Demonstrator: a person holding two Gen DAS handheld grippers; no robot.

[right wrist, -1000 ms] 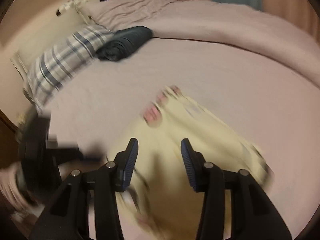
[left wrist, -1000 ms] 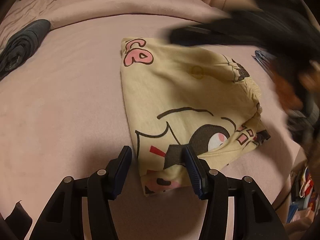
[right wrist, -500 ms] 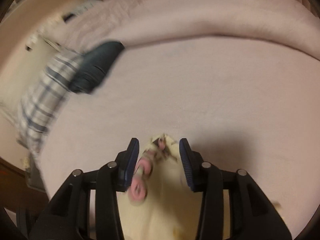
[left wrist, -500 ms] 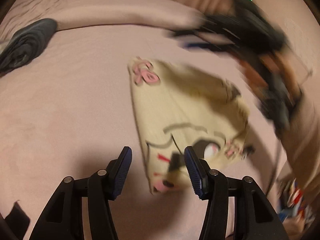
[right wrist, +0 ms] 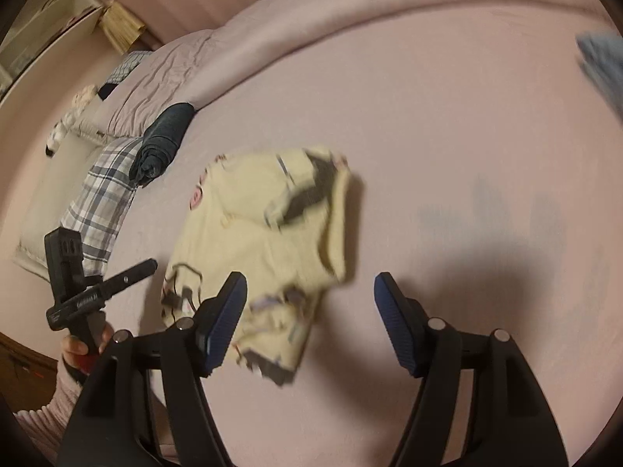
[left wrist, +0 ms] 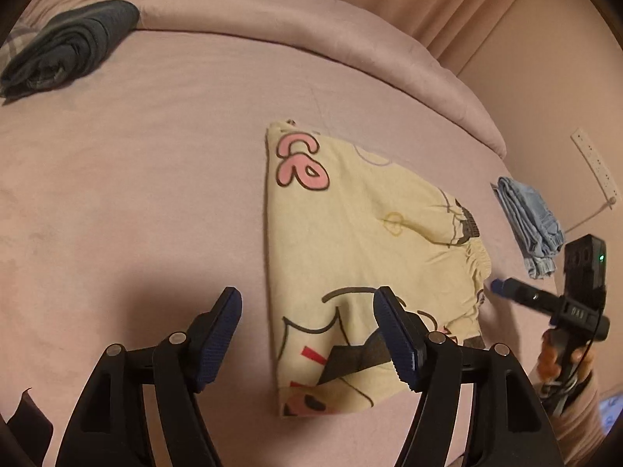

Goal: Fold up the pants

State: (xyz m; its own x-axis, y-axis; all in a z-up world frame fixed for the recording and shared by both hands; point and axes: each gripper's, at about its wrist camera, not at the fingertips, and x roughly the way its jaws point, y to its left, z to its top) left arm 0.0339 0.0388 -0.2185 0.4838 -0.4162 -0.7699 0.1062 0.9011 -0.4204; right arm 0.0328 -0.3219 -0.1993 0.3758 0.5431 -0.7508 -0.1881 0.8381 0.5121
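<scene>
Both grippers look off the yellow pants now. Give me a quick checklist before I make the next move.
1. Left gripper free of cloth: ok, its jaws have just been opening, nothing between them.
2. Right gripper free of cloth: ok, just opened too, over the bed.
3. Yellow pants lying folded on the bed: ok.
4. Fold edges even: cannot tell, the right wrist view is blurred.
5. Blue jeans and dark folded garment apart from the pants: ok.
</scene>
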